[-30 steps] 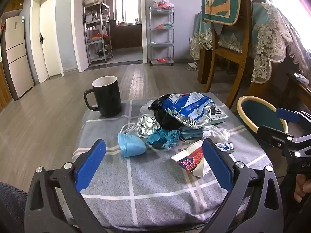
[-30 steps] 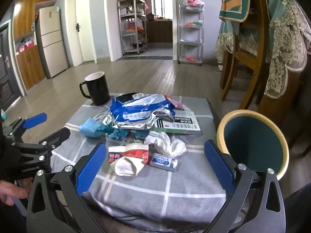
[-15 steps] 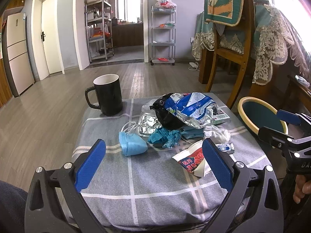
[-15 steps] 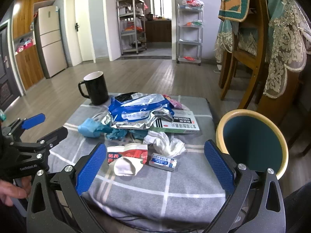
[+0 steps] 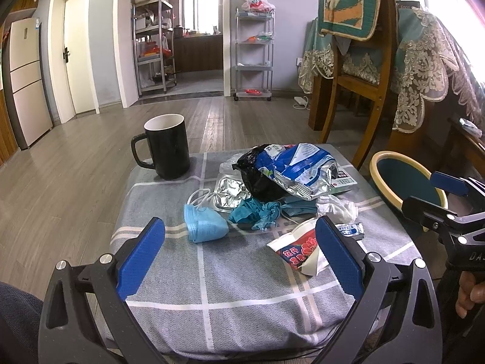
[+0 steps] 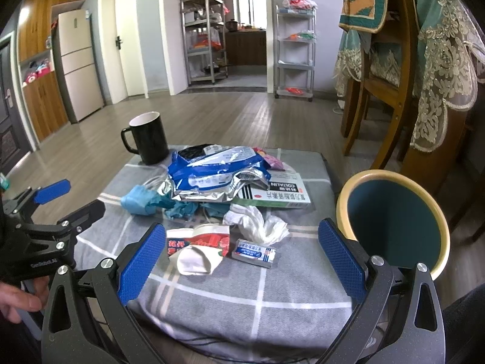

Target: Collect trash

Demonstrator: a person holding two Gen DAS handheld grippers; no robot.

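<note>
Trash is lying heaped mid-bench on the grey checked cloth: a blue foil snack bag is sitting on top, its long axis running left to right, over a black bag and a flat medicine box whose dark band is reading "COIZALIN" upside down, long axis also crosswise. Nearer the camera, a red-and-white wrapper with red characters is lying beside a small blue-and-white packet; its print is too small to read. A crumpled tissue, a blue face mask and teal gloves are spreading around these. A black mug is standing upright at the far left corner. The left gripper and right gripper are both hovering wide open near the front edge, fingers holding nothing. A yellow-rimmed teal bin is sitting just right of the bench.
</note>
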